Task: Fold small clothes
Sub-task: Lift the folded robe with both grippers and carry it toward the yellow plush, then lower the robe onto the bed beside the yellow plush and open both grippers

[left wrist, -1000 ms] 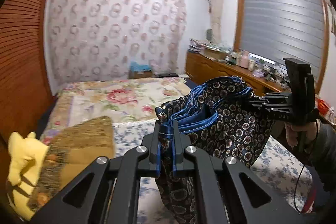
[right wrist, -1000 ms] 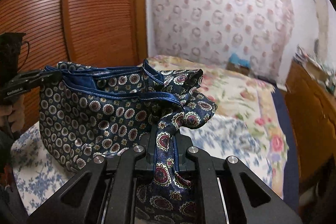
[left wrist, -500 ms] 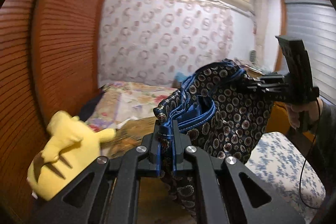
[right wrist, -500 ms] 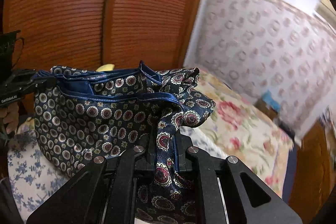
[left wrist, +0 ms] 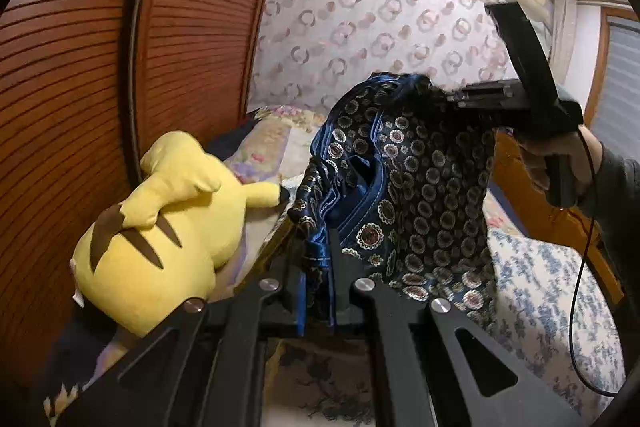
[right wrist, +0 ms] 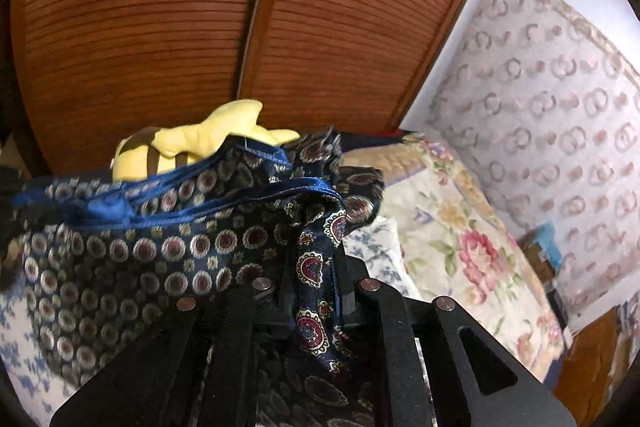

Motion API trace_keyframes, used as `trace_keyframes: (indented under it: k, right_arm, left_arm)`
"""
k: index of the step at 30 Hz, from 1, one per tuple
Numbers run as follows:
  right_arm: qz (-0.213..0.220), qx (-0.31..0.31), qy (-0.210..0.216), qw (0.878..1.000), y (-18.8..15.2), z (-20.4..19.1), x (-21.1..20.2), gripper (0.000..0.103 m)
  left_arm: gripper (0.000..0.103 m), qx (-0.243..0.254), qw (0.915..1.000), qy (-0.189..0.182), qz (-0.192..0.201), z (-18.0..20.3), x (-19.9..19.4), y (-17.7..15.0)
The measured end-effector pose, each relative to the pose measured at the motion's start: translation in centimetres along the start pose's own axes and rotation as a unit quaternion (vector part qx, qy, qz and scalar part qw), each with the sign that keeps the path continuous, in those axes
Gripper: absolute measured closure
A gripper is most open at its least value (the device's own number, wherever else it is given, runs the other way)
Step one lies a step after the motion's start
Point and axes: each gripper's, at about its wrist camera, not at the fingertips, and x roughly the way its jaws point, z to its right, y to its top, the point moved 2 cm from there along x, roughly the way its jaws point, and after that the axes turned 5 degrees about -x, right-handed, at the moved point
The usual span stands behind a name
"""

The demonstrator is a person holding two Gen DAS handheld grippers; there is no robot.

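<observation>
Navy shorts (left wrist: 416, 187) with a round medallion print and a blue waistband hang in the air between both grippers, above the bed. My left gripper (left wrist: 318, 259) is shut on one end of the waistband. My right gripper (right wrist: 316, 267) is shut on the other end of the shorts (right wrist: 120, 259); it also shows in the left wrist view (left wrist: 460, 99), held by a hand at the right. The cloth sags loosely between them.
A yellow plush toy (left wrist: 160, 235) lies on the bed at the left, against the brown slatted wardrobe doors (left wrist: 100, 67). A blue-flowered sheet (left wrist: 552, 299) and a floral quilt (right wrist: 460, 235) cover the bed. A patterned curtain (right wrist: 540, 87) hangs behind.
Both grippers have swung left with the shorts, towards the wardrobe and the plush toy. The shorts stay gripped at both ends.
</observation>
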Motion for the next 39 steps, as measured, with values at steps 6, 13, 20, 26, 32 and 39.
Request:
trace_keyframes:
  k: [6, 13, 20, 26, 32, 39]
  right_arm:
    - [-0.005, 0.044, -0.035, 0.998, 0.7, 1.0, 1.5, 0.045]
    - [-0.002, 0.092, -0.028, 0.995, -2.8, 1.5, -0.3, 0.041]
    - [-0.006, 0.146, 0.026, 0.989, -6.4, -0.5, 0.6, 0.041]
    - [-0.023, 0.18, 0.032, 0.983, -8.0, -1.0, 3.8, 0.04]
    - [-0.009, 0.195, 0.011, 0.981, -7.9, -1.2, 1.1, 0.04]
    - [0.031, 0.207, -0.041, 0.977, -10.7, -3.0, -7.1, 0.04]
  left_arm:
    - [0.087, -0.007, 0.9998, 0.004, -0.017, -0.2, 0.6, -0.1]
    - [0.059, 0.014, 0.9998, 0.013, -0.009, 0.2, -0.5, 0.7]
    - [0.049, 0.026, 0.9996, 0.006, 0.01, 0.9, -2.4, 1.5]
    - [0.047, 0.038, 0.9986, -0.037, 0.008, 2.8, -3.8, 1.5]
    - [0.045, 0.059, 0.9975, -0.038, 0.008, 5.1, -5.1, 1.3]
    - [0.045, 0.082, 0.996, -0.038, -0.001, 7.7, -5.6, 0.4]
